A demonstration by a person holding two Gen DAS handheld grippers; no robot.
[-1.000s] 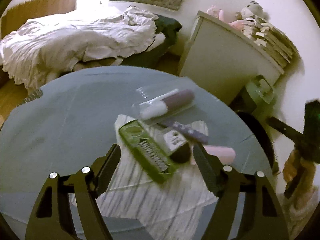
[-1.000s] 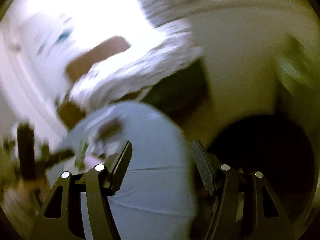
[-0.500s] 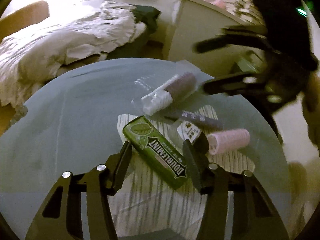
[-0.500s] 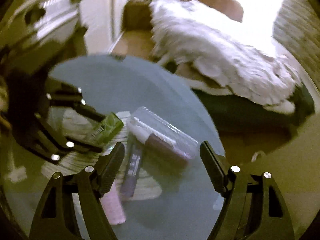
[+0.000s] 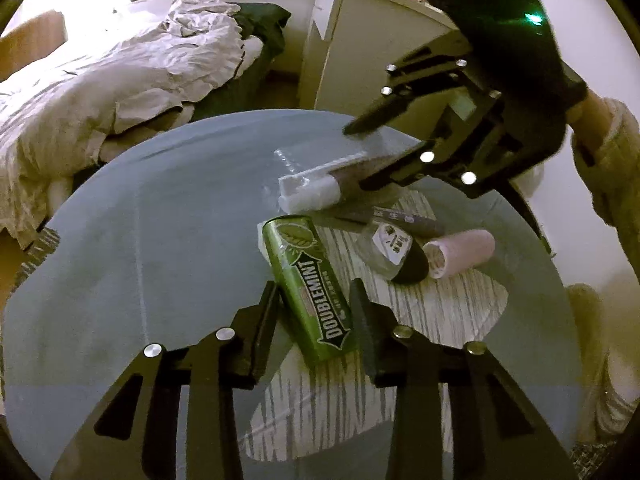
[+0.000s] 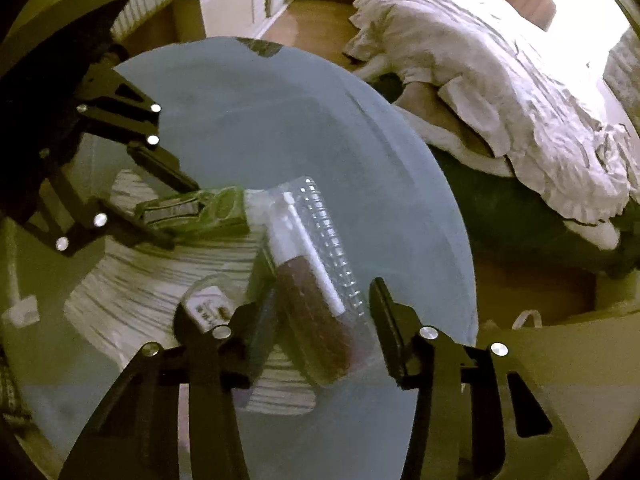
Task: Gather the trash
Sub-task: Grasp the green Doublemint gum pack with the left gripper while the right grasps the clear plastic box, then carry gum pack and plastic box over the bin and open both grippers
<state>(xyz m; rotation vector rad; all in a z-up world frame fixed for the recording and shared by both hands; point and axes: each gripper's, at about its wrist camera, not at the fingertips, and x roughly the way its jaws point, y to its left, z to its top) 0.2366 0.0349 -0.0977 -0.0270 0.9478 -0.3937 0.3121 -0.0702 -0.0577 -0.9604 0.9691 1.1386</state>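
Both claws have just been closing: the left claw (image 5: 314, 312) is narrowing around the green Doublemint gum pack (image 5: 308, 288), pads not clearly pressing, while the right claw (image 6: 320, 316), newly swung in, is straddling the clear plastic blister pack (image 6: 316, 264) on the round grey surface (image 5: 160, 240)

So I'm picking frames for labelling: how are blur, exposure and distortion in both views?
Left wrist view: sharp, the gum pack lettering readable; window glare washes out the bed; fisheye bends the table rim. Right wrist view: softer, the clear package slightly smeared; bedding blown out at upper right.
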